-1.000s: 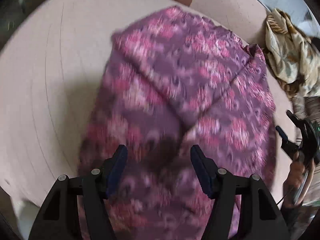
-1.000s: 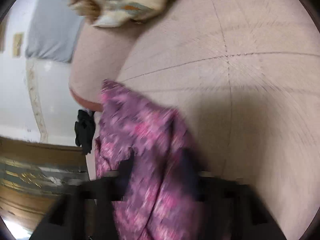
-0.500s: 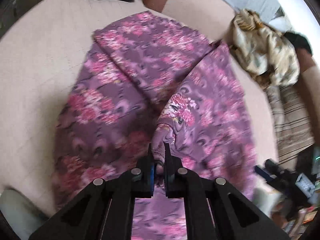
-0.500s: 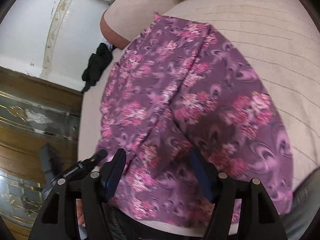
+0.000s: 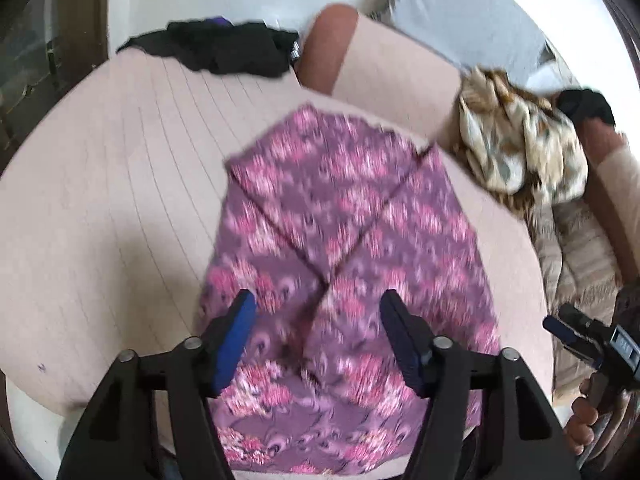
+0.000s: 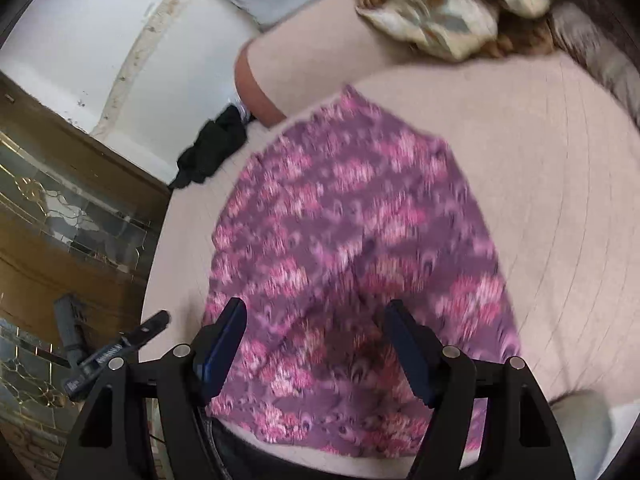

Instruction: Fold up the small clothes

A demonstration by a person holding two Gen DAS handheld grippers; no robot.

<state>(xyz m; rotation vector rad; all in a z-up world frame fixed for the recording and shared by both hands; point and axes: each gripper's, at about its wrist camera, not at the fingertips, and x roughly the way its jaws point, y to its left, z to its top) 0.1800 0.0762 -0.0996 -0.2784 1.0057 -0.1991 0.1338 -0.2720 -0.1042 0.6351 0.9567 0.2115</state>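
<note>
One purple floral garment (image 5: 352, 248) lies partly folded on my beige ribbed cushion (image 5: 120, 184). My left gripper (image 5: 318, 340) and right gripper (image 6: 316, 340) both hover over its near edge, jaws spread, holding nothing. One black cloth (image 5: 224, 52) and one cream patterned cloth (image 5: 524, 148) lie beyond; white wall behind.

The purple cloth garment with pink floral print (image 5: 352, 240) lies on a pale beige ribbed cushion (image 5: 120, 200). A cream-and-tan leaf-patterned crumpled cloth (image 5: 524, 148) and a black crumpled garment (image 5: 224, 50) sit beyond.
</note>
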